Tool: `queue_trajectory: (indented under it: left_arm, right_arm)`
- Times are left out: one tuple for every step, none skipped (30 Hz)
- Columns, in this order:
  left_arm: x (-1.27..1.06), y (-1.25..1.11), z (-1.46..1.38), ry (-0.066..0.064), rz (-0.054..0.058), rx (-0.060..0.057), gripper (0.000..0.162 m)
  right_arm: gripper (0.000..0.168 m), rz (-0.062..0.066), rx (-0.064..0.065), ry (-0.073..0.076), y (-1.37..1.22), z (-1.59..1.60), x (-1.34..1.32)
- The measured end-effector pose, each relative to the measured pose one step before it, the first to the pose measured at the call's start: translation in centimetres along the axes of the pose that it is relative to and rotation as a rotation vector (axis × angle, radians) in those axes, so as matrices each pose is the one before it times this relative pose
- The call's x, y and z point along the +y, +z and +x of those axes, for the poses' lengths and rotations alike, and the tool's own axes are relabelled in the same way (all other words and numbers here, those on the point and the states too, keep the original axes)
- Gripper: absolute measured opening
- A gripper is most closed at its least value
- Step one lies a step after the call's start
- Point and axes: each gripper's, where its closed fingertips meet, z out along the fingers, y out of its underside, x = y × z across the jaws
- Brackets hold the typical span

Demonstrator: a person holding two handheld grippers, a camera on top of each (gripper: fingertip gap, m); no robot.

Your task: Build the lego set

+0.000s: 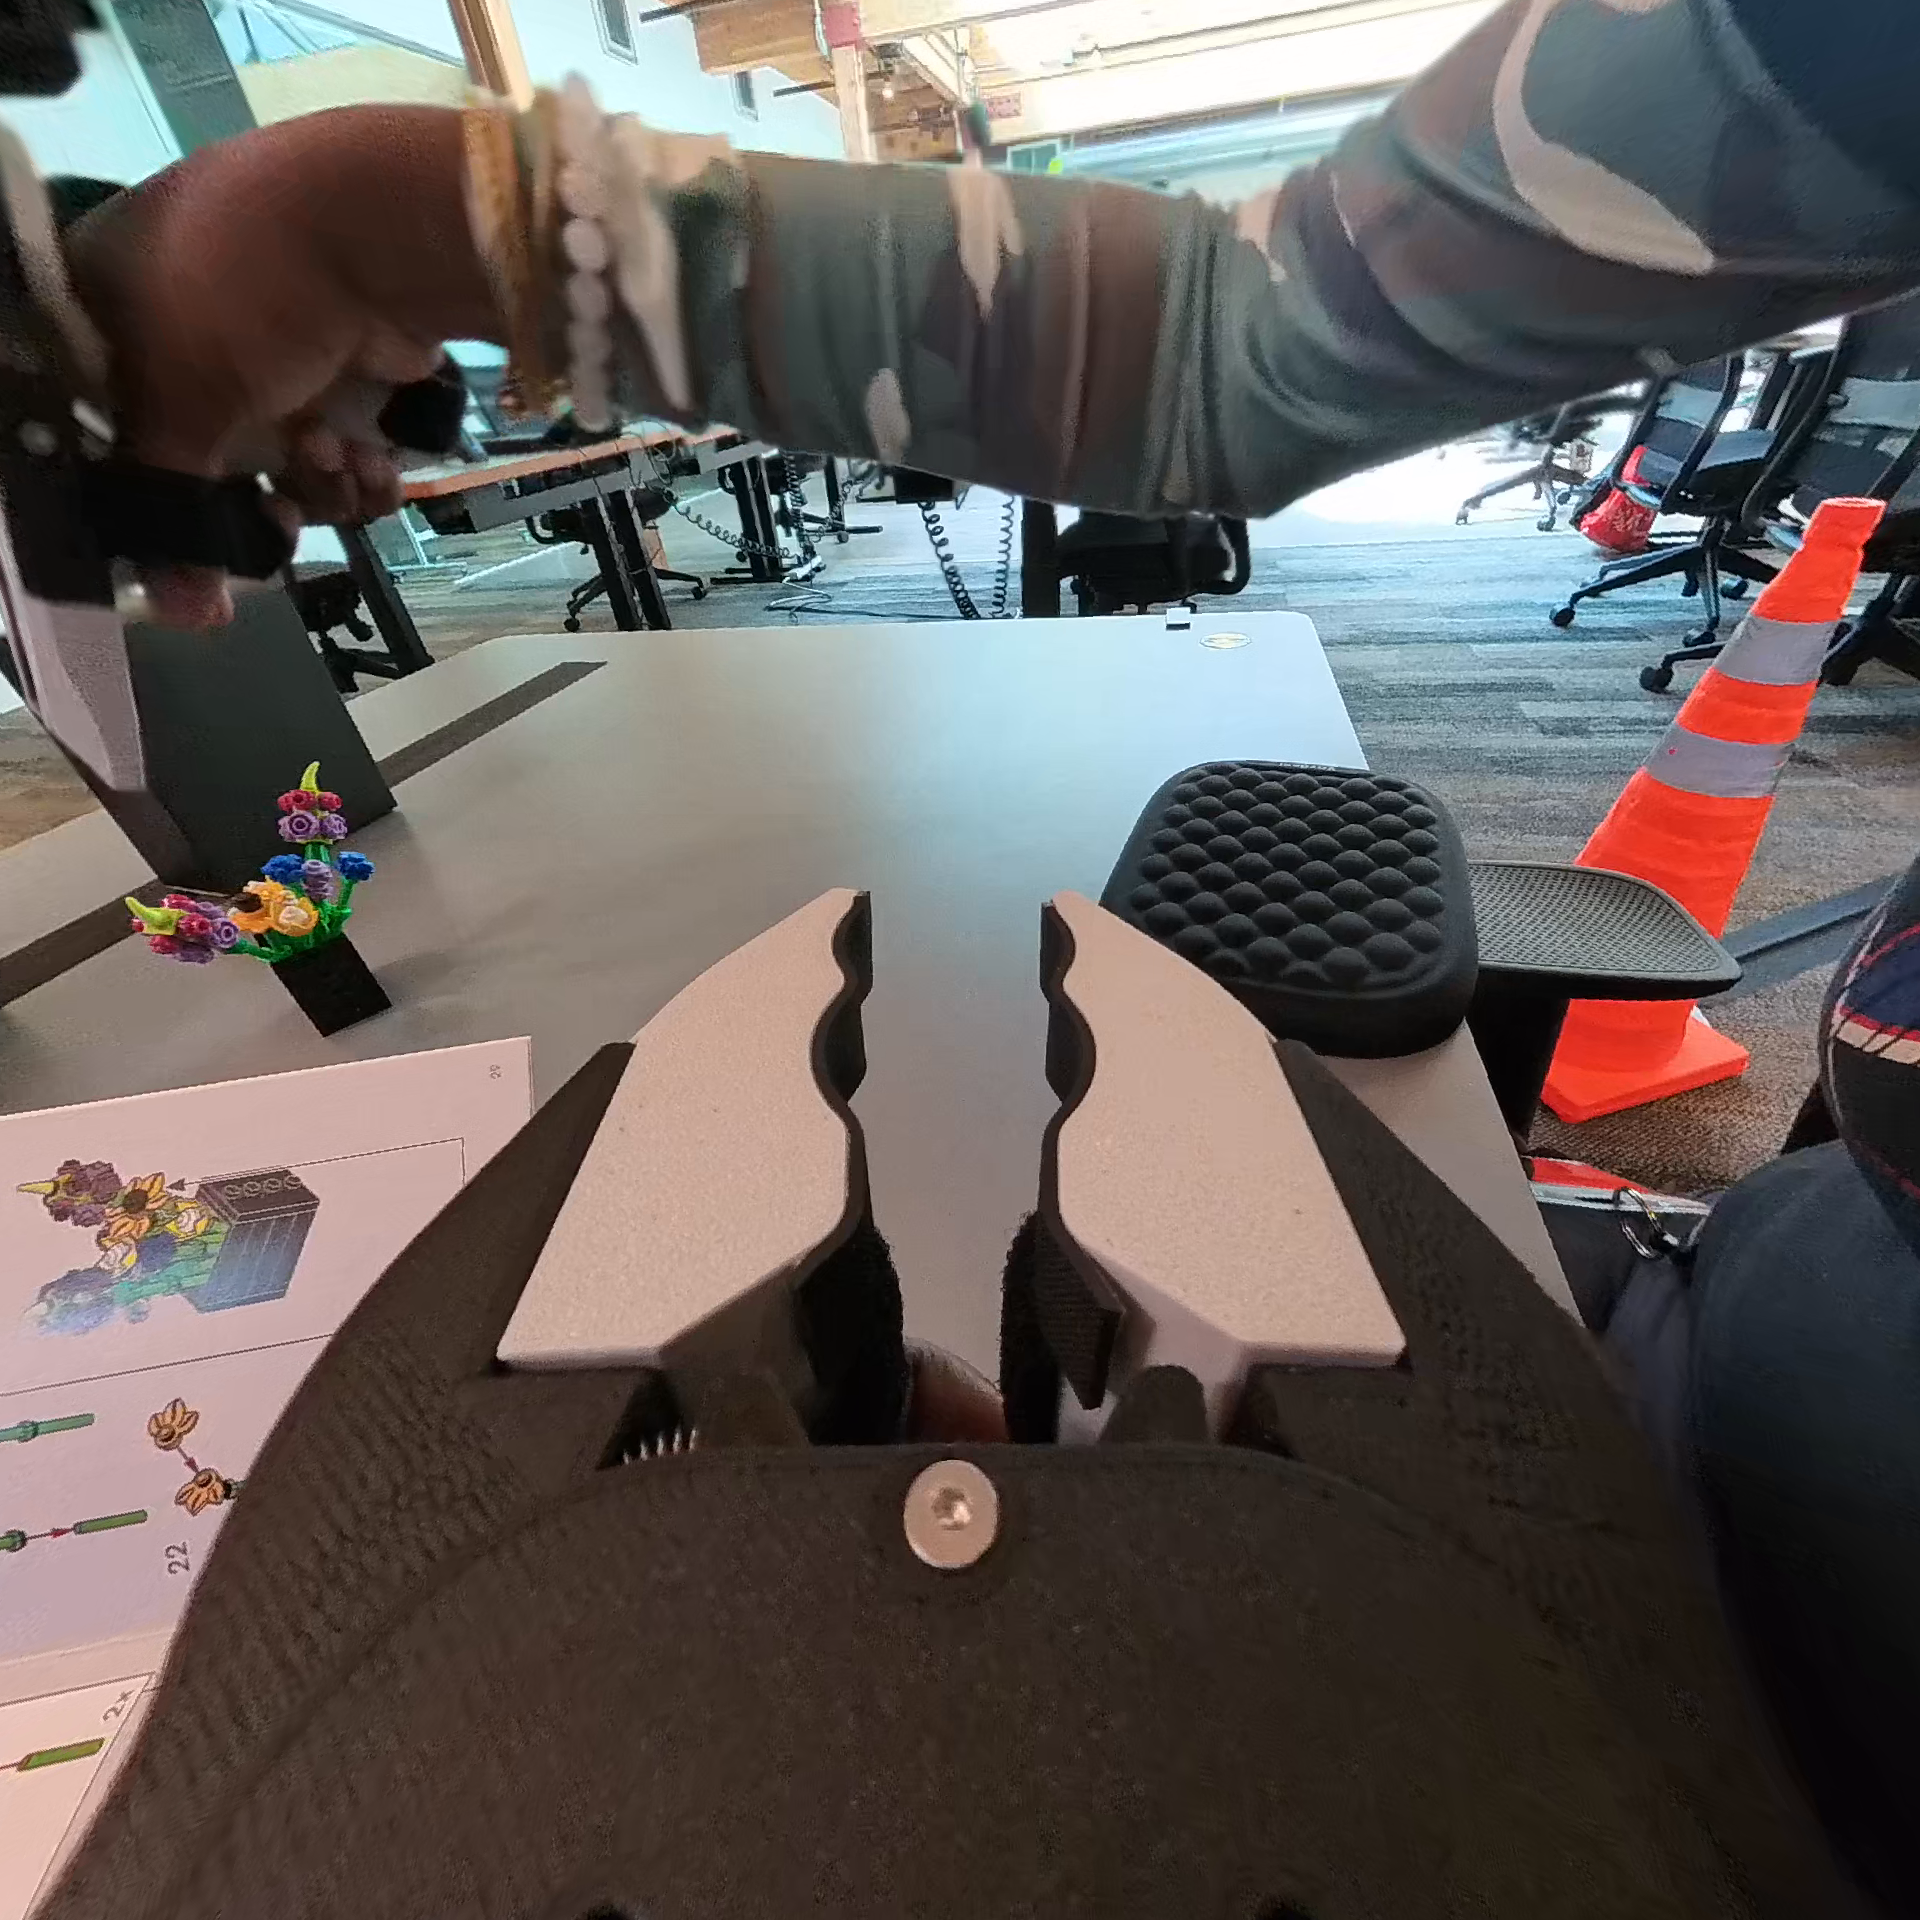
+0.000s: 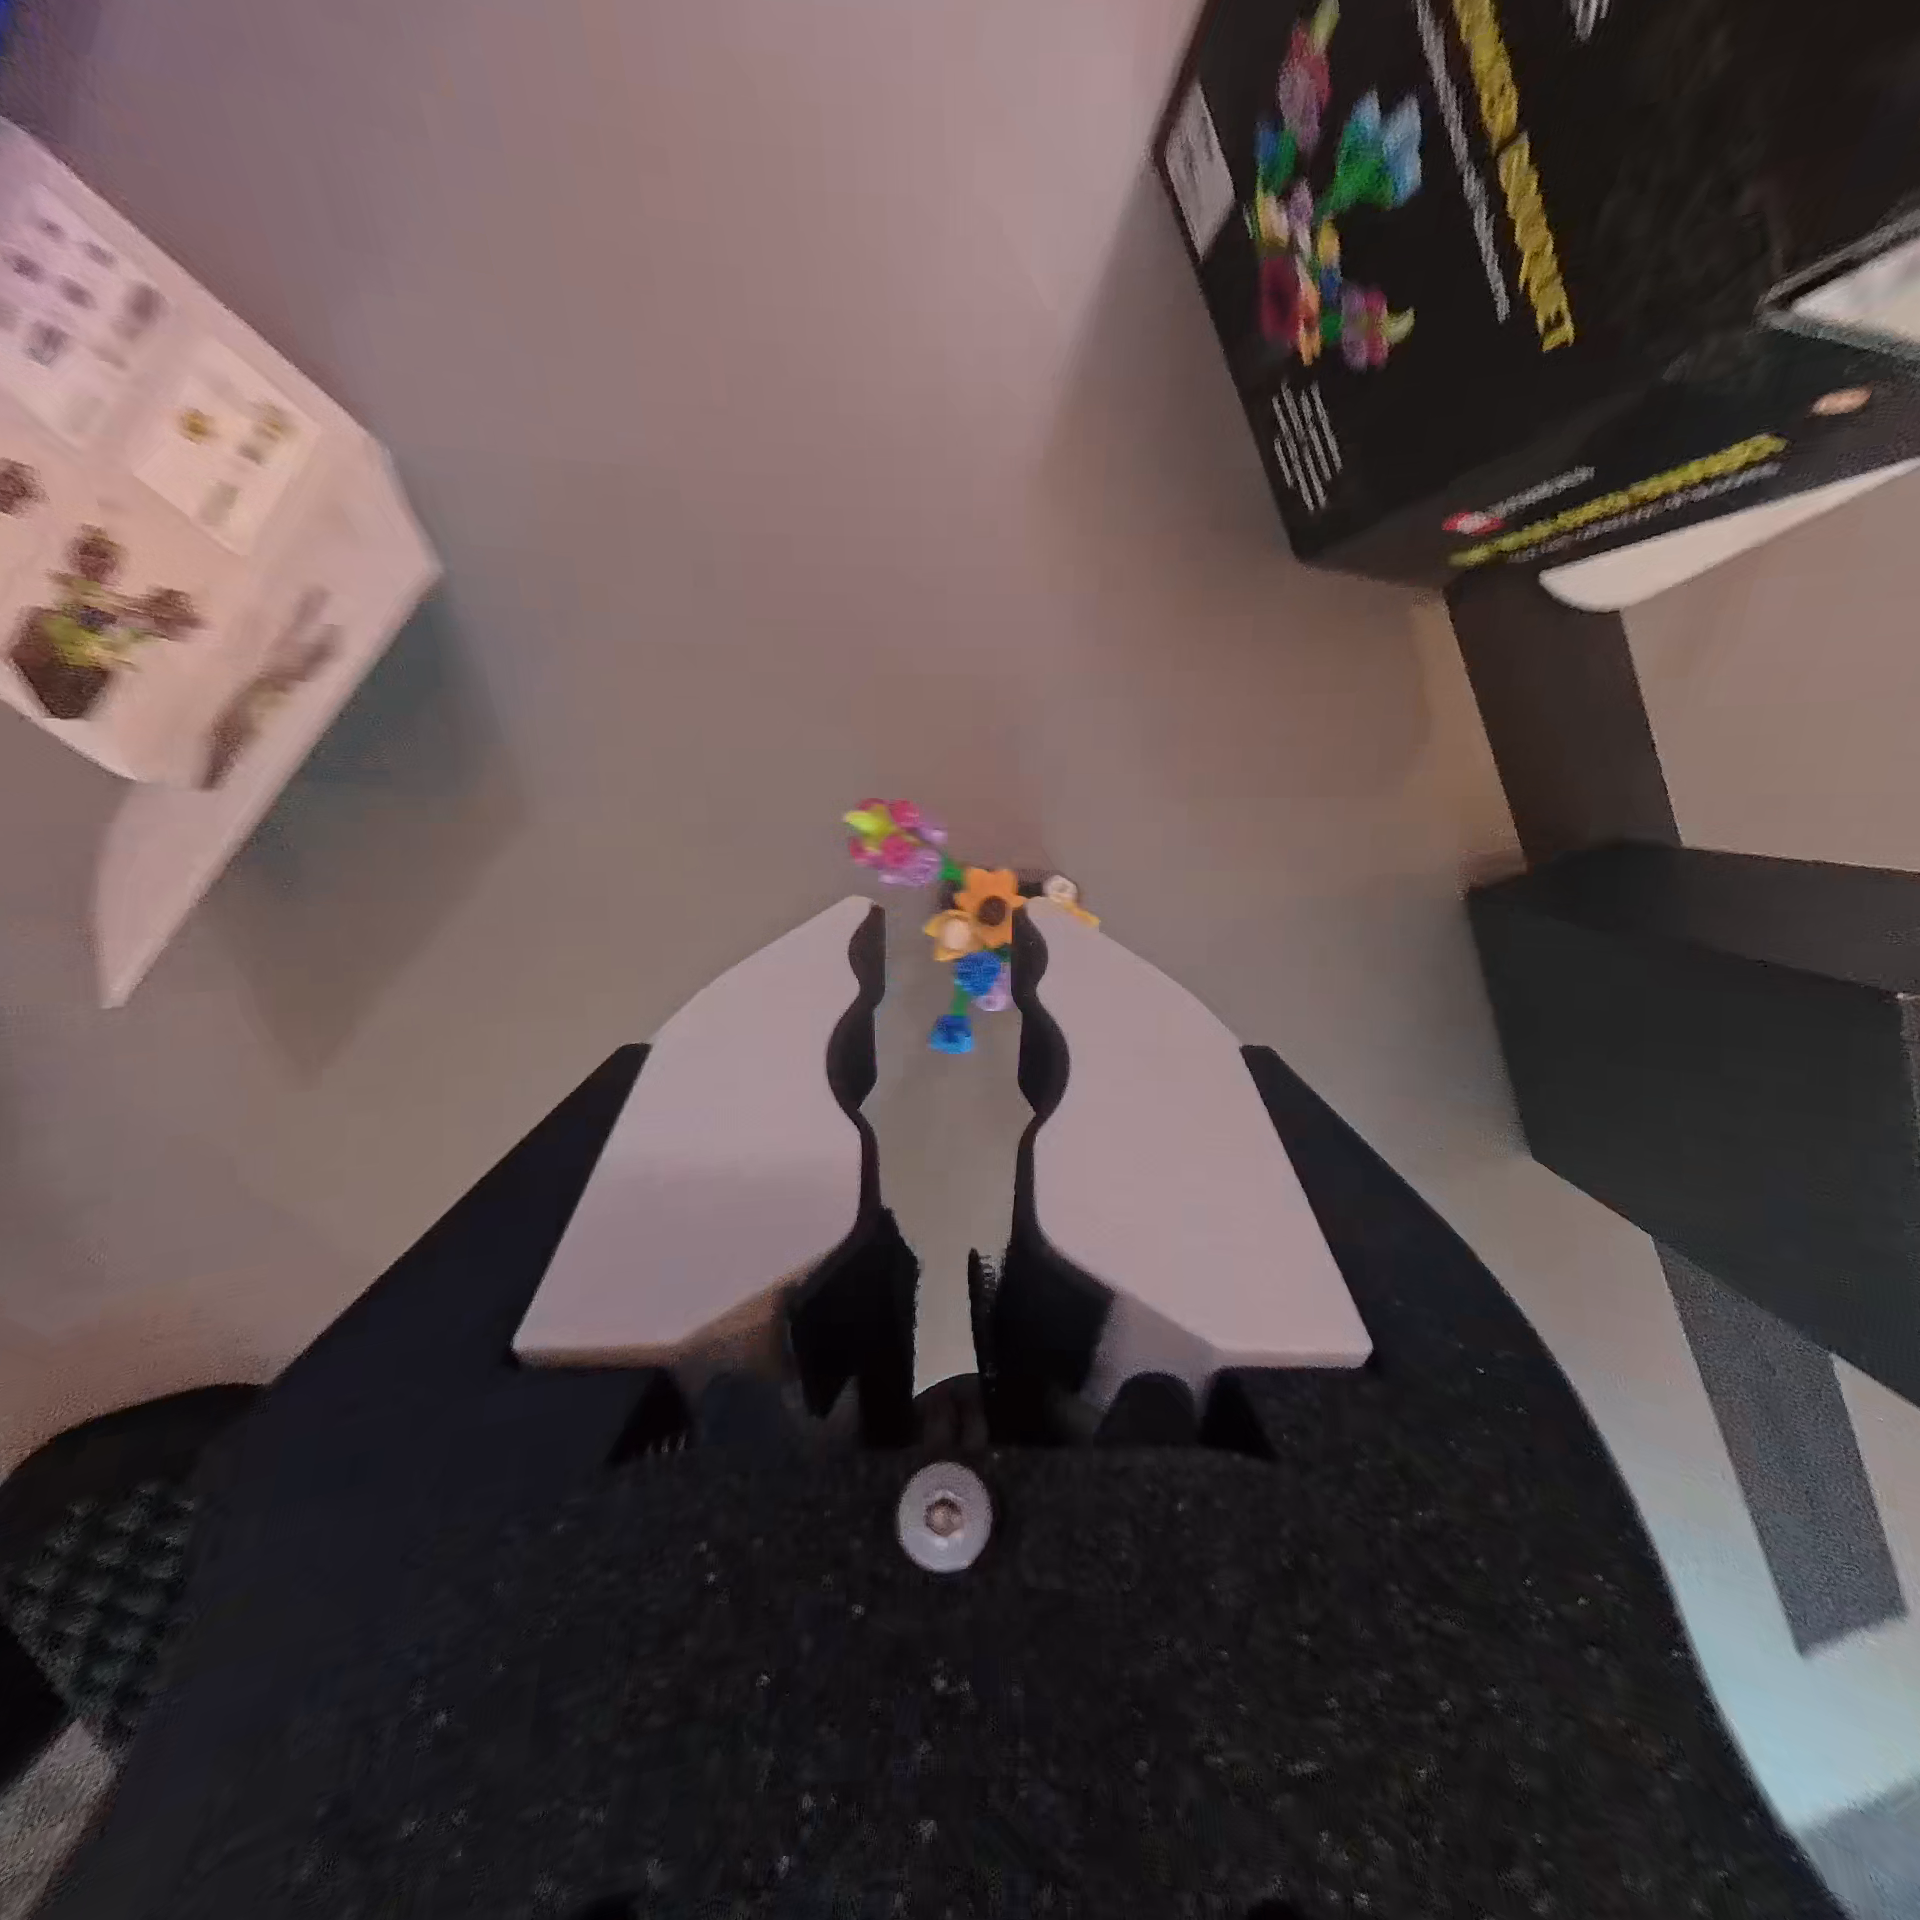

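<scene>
Office desks, rolling chairs and an orange traffic cone fill the room beyond a plain grey desk.

On that desk stands a small lego flower bouquet: pink, purple, blue and orange blooms on green stems, planted in a black block base. It looks complete, or close to it; I judge the build to be at its final step, since no loose bricks show anywhere in view. The instruction booklet lies open near the bouquet, toward the left gripper. The black lego box rests on a dark stand at the desk's far side.

The left gripper hangs low over bare desk, its fingers moderately apart and empty, well away from the flowers. The right gripper looks down on the bouquet from above, its fingers likewise apart with nothing clamped; the blooms show between and just past the tips, though motion blur makes it hard to tell whether anything touches.

A black textured armrest pad sits at the desk's edge, beside the cone.
</scene>
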Motion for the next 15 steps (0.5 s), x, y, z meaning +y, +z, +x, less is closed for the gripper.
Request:
queue_trajectory:
  left_arm:
    - [0.001, -0.01, -0.013, -0.0014, 0.0001, -0.0002, 0.031]
    - [0.002, 0.001, 0.018, 0.0008, 0.0005, 0.0, 0.031]
    - [-0.01, -0.011, 0.024, 0.0022, 0.0006, 0.0001, 0.031]
    - [0.012, 0.01, 0.028, 0.0019, -0.0005, 0.0006, 0.031]
    - [0.02, 0.012, 0.043, 0.0008, -0.0017, 0.0024, 0.03]
    - [0.026, 0.014, 0.072, 0.0002, -0.0022, 0.005, 0.027]
    - [0.027, 0.014, 0.069, 0.0004, -0.0023, 0.0049, 0.026]
    - [0.036, 0.03, 0.032, 0.0004, -0.0032, 0.0018, 0.025]
    - [0.05, 0.043, 0.014, 0.001, -0.0044, 0.0005, 0.025]
    - [0.074, 0.045, 0.03, 0.0018, -0.0057, 0.0007, 0.025]
    - [0.084, 0.068, 0.035, 0.0027, -0.0068, 0.0009, 0.025]
    - [0.087, 0.062, 0.057, 0.0042, -0.0072, 0.0017, 0.025]
    - [0.08, 0.055, 0.062, 0.0054, -0.0069, 0.0004, 0.025]
    - [0.073, 0.046, 0.029, 0.0058, -0.0057, -0.0028, 0.025]
    - [0.044, 0.028, 0.019, 0.0061, -0.0041, -0.0037, 0.024]
  right_arm:
    - [0.023, 0.0582, -0.0068, -0.0089, -0.776, -1.054, -0.197]
    - [0.023, 0.0527, -0.0098, -0.011, -0.727, -1.192, -0.037]
    - [0.024, 0.0469, -0.009, -0.0092, -0.633, -1.235, 0.107]
    - [0.025, 0.0422, -0.0084, -0.0044, -0.539, -1.23, 0.242]
    - [0.026, 0.039, -0.0104, 0.0017, -0.434, -1.224, 0.348]
    - [0.027, 0.0394, -0.0126, 0.0089, -0.321, -1.191, 0.392]
    - [0.027, 0.0421, -0.0169, 0.0137, -0.185, -1.211, 0.382]
    - [0.028, 0.0396, -0.0241, 0.018, -0.055, -1.27, 0.429]
    - [0.029, 0.0443, -0.0246, 0.0238, 0.09, -1.235, 0.348]
    - [0.03, 0.0497, -0.0281, 0.0264, 0.272, -1.207, 0.24]
    - [0.031, 0.042, -0.0352, 0.0243, 0.422, -1.175, 0.292]
    - [0.032, 0.0387, -0.0344, 0.0225, 0.59, -0.99, 0.242]
    - [0.034, 0.0307, -0.0293, 0.0229, 0.707, -0.715, 0.281]
    - [0.036, 0.0099, -0.0201, 0.0205, 0.738, -0.366, 0.409]
    - [0.038, 0.005, -0.0013, 0.0199, 0.76, 0.074, 0.395]
